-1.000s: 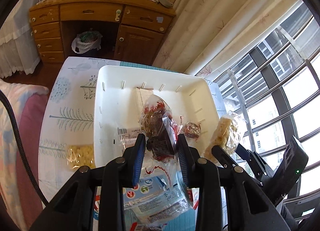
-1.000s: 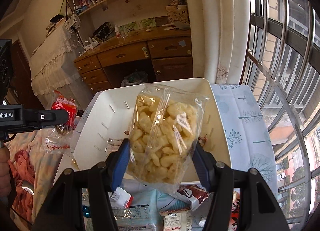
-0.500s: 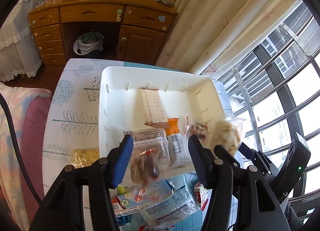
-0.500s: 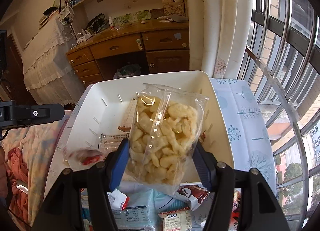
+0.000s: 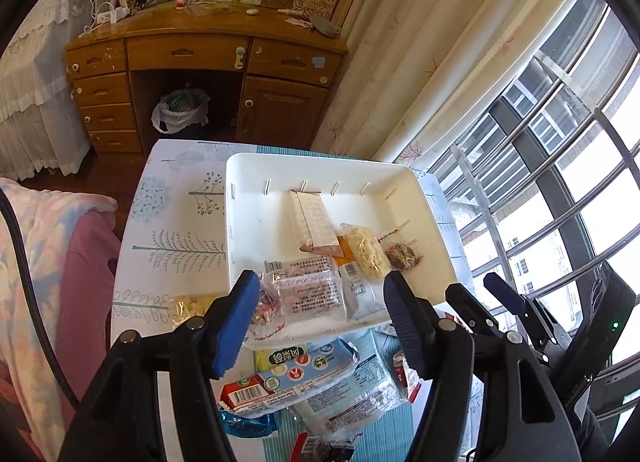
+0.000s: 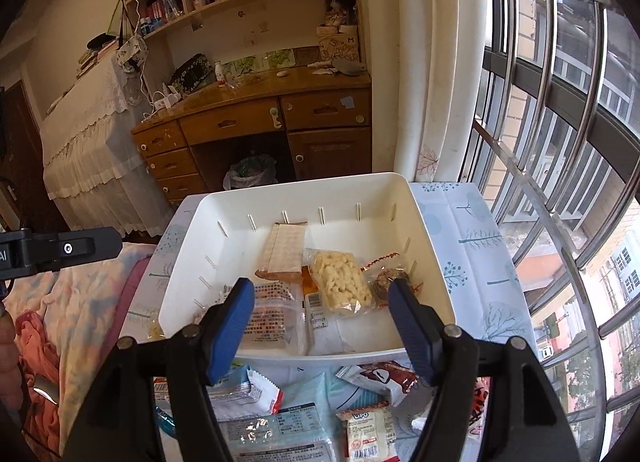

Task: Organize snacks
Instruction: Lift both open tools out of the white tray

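A white bin (image 5: 320, 159) (image 6: 304, 185) stands on the patterned tablecloth with several snack packs inside. My left gripper (image 5: 320, 314) hovers over the bin's near edge, jaws opening, nothing pressed between the pads. A clear bag of red-wrapped sweets (image 5: 268, 310) lies in the bin's near left corner, just beyond the left pad. My right gripper (image 6: 322, 310) (image 5: 478, 290) is also over the near edge, jaws opening and empty. A clear bag of pale puffed snacks (image 6: 340, 282) (image 5: 366, 250) lies in the bin beyond it, beside a small dark sweet bag (image 6: 390, 278).
Loose snack packs (image 5: 304, 370) (image 6: 368, 430) cover the table in front of the bin. A yellow snack bag (image 5: 192, 304) lies left of the bin. A blanket (image 5: 48, 242) is at the left, a wooden desk (image 5: 208, 49) behind, window bars (image 5: 560, 181) at the right.
Both grippers opened and drew back and up. The red sweet bag dropped from the left gripper and the puffed snack bag from the right; both now lie in the bin.
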